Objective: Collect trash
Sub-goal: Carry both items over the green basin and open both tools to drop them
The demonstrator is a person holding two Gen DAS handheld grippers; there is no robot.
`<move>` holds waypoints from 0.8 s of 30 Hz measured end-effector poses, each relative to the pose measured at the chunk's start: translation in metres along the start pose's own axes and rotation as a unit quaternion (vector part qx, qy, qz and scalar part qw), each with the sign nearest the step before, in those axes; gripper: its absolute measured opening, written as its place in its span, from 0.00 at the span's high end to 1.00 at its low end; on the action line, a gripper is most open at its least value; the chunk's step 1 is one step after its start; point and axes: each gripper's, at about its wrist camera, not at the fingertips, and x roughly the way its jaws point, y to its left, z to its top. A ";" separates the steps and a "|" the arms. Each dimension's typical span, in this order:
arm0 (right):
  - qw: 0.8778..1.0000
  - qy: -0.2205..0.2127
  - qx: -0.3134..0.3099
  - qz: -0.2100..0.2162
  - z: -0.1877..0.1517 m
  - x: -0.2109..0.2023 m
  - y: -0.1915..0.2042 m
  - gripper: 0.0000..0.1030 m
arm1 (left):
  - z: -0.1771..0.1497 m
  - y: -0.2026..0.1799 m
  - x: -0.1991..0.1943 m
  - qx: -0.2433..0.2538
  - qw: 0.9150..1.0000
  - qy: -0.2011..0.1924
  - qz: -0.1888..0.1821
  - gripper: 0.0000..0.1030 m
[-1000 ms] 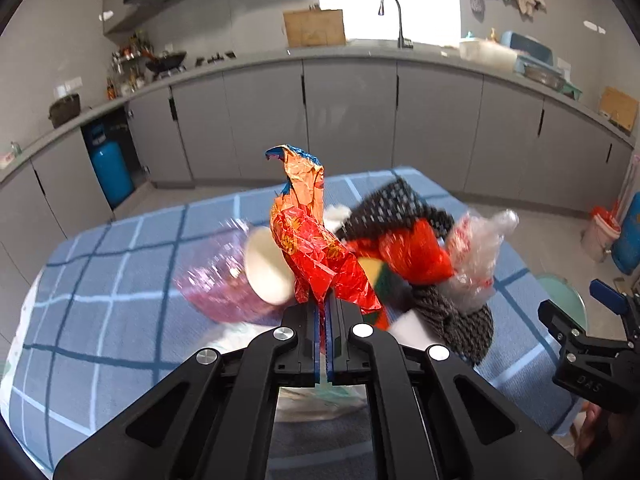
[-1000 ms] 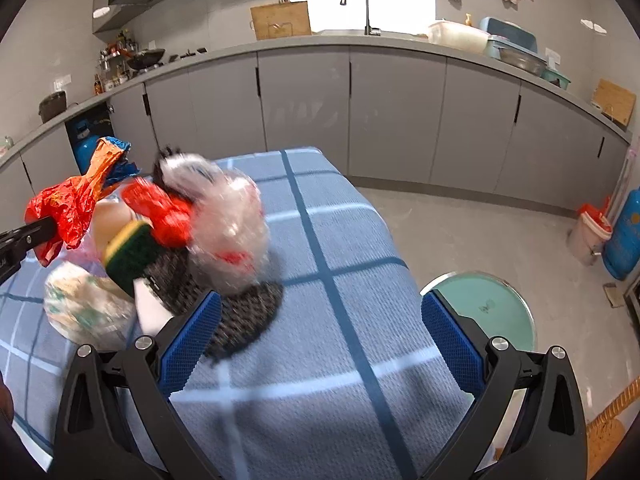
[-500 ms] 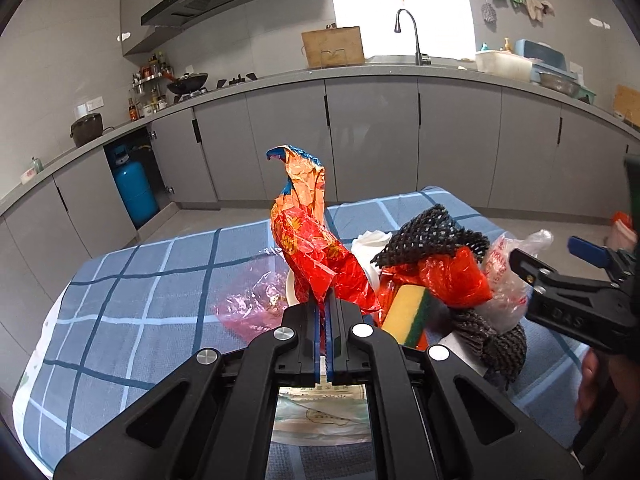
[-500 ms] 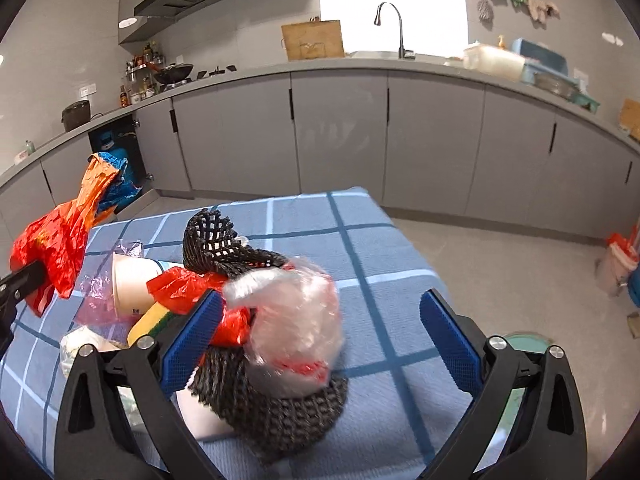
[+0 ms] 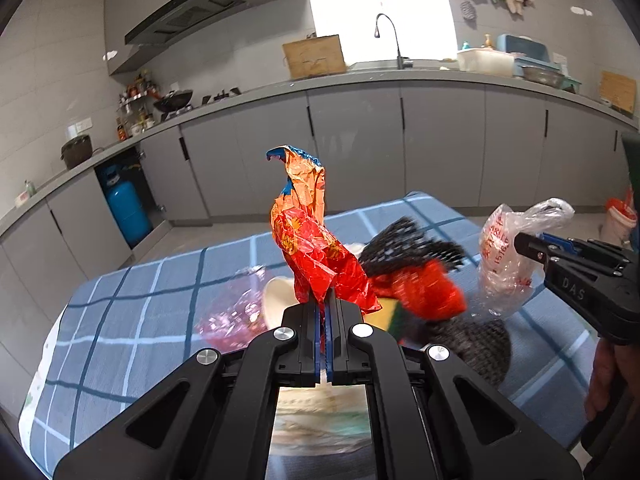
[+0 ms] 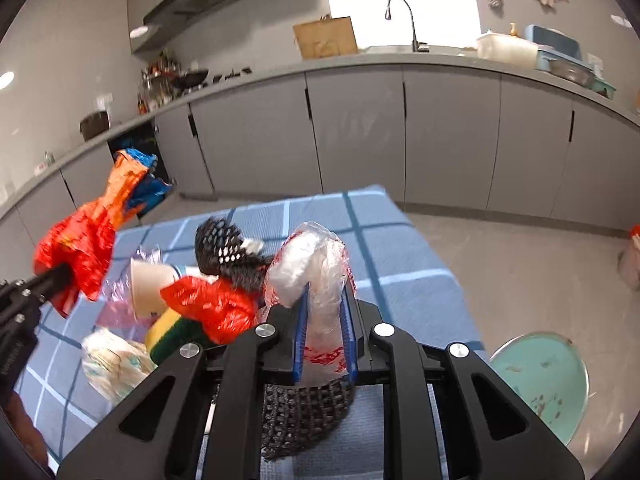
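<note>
grey kitchen cabinets run across the back of both views, and nearer the camera a table under a blue checked cloth [image 5: 132, 320] carries the trash heap. the left gripper [image 5: 325, 322], low centre in its own view, has its jaws together on a crumpled red and orange snack wrapper [image 5: 312, 240] that stands upright from the tips, clear of the cloth.

the right gripper [image 6: 325, 332] is closing — the clear plastic bag [image 6: 316, 280] sits right between its blue pads [image 6: 301, 328], which look to touch it on both sides. the bag's long axis runs up the frame, roughly along the fingers, its crumpled top poking out beyond the tips. in the left view the same bag [image 5: 506, 256] shows at right, with the right gripper [image 5: 524, 246] at its upper part.

left of the bag lie black foam netting [image 6: 224, 246], a red plastic scrap [image 6: 212, 304], a yellow and green sponge [image 6: 172, 330] and a paper cup [image 6: 150, 286] — all nearer the left gripper, so i judge the right one needs only to lift the bag straight off the pile.
</note>
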 end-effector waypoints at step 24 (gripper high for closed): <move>0.984 0.003 0.080 -0.161 -0.044 -0.060 -0.177 0.84 | 0.009 -0.183 -0.012 0.118 0.976 -0.027 -0.181 0.97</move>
